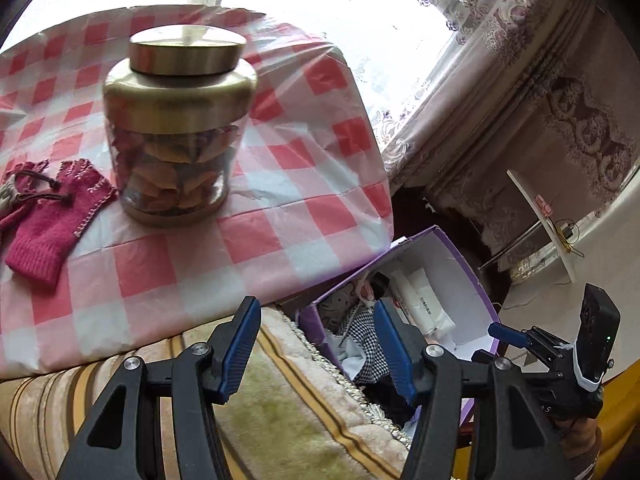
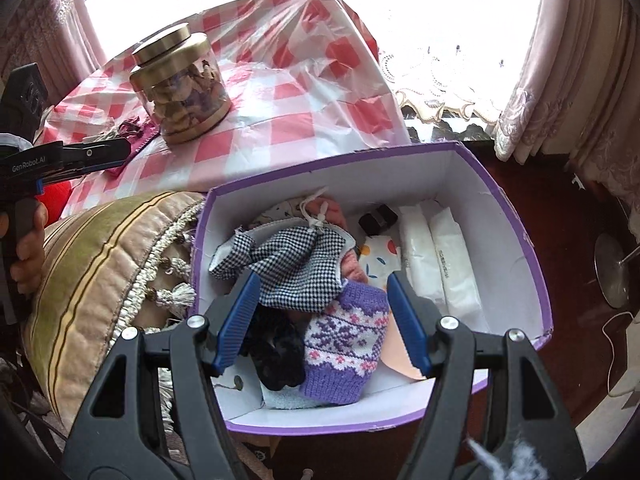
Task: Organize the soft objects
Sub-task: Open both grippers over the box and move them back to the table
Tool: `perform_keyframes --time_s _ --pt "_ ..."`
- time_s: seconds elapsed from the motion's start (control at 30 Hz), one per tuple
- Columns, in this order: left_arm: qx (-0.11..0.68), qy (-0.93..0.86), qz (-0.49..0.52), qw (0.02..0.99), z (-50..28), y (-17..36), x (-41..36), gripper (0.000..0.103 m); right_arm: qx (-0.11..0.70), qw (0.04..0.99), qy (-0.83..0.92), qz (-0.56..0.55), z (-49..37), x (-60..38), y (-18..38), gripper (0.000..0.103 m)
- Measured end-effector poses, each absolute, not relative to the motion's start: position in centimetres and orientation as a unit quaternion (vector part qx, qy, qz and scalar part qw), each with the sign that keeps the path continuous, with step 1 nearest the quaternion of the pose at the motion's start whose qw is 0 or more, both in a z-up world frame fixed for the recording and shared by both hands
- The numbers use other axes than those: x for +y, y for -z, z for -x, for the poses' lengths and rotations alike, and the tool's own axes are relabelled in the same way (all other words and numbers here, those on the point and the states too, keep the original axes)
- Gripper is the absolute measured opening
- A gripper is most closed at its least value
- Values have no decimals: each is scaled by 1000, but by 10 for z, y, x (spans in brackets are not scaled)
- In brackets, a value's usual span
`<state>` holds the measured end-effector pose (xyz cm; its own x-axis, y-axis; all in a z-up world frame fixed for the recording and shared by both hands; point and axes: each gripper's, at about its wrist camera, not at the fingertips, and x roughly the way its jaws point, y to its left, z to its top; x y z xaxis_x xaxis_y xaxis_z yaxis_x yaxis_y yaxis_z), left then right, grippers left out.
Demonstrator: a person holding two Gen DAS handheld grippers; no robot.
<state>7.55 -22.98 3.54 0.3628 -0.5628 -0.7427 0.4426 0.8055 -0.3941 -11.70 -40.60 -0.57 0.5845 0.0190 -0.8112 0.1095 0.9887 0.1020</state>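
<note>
Left gripper (image 1: 316, 344) and right gripper (image 2: 322, 320) both angle downward, jaws apart and seemingly gripping nothing.

Blown-out daylight from window (image 1: 320, 8), jar (image 1: 180, 120) softly blurred, fisheye-curved dark corners

Brushed metal jar lid (image 1: 187, 50), glossy plastic tablecloth (image 1: 312, 184), knitted wool glove (image 1: 52, 216).

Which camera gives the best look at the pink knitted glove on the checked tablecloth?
The left wrist view: the pink glove lies flat and in full sight beside the gold-lidded jar. The right wrist view shows only a sliver of it, behind the left gripper's finger.
</note>
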Motion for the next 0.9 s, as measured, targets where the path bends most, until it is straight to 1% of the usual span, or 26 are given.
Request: perform_keyframes --time_s 0.43,0.67,0.9 --pt "450 188 135 863 -92 -32 -100 60 435 899 -50 -7 66 -332 -27 70" --pt "437 85 105 889 -105 -29 -46 60 422 899 -107 42 32 -277 -47 70" --pt "417 24 90 904 -115 -32 -1 60 408 891 -182 83 -7 -205 -61 70"
